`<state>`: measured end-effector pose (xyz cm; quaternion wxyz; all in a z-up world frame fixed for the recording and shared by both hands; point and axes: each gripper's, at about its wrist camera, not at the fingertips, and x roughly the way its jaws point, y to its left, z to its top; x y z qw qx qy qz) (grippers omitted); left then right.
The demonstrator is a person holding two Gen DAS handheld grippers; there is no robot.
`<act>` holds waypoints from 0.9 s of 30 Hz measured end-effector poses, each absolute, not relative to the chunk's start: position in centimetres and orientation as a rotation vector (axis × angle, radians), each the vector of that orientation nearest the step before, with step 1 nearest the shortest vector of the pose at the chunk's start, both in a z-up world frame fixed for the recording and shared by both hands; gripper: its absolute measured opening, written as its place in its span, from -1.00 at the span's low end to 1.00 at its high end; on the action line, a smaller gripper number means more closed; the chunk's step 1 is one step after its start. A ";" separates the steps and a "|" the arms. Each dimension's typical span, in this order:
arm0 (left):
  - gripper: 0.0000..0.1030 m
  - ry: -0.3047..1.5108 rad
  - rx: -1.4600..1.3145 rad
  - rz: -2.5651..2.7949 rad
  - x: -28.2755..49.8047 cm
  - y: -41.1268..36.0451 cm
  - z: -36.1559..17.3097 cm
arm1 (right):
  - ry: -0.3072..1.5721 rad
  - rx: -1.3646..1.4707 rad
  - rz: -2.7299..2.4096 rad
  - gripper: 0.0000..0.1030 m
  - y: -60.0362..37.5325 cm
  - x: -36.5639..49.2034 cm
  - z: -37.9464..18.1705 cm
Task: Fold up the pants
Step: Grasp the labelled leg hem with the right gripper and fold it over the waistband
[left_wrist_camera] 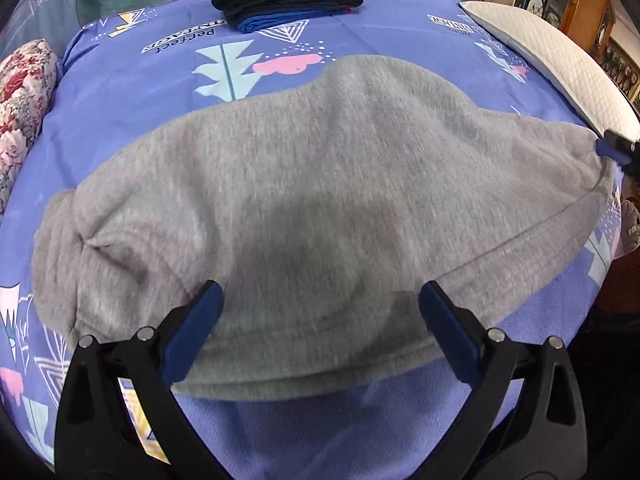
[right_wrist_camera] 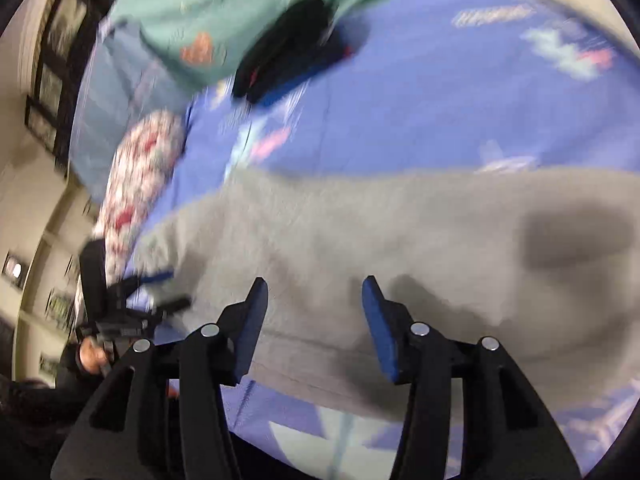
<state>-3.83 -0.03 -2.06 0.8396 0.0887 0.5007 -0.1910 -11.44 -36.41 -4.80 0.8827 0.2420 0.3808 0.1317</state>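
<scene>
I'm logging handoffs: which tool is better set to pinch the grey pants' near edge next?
Probably left: the left tool is open, framing the grey pants' near edge, its view sharp. The right tool, also open, has a blurred view.

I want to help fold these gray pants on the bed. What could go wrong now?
Both grippers look open above the gray pants, so nothing is held yet. If the left gripper closes low, its fingers might pinch the purple bedsheet too. The cuff end is already bunched, so a fold could come out lumpy. The right gripper view is blurred, perhaps from quick motion, so it may miss the edge.
</scene>
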 end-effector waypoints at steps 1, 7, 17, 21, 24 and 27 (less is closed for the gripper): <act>0.94 1.055 0.177 -0.404 -4.1 0.1 -1.9 | 0.747 0.493 0.169 -0.02 -38.5 -12.8 -3.7; 0.94 1.049 0.077 -0.408 -3.8 0.7 -1.1 | 0.627 0.528 -0.344 0.81 -50.1 -19.5 -2.2; 0.94 1.049 0.046 -0.416 -3.7 0.4 -1.0 | 0.815 0.654 -0.235 -0.05 -52.2 -15.9 -7.9; 0.94 1.046 0.030 -0.420 -3.6 0.7 -1.1 | 0.802 0.709 -0.200 -0.43 -51.8 -16.4 -8.4; 0.94 1.044 0.030 -0.425 -3.6 0.8 -1.1 | 0.713 0.654 -0.187 -0.58 -50.7 -17.5 -6.0; 0.94 1.037 0.025 -0.425 -3.9 1.1 -0.9 | 0.626 0.514 -0.143 -0.61 -46.9 -17.0 -1.4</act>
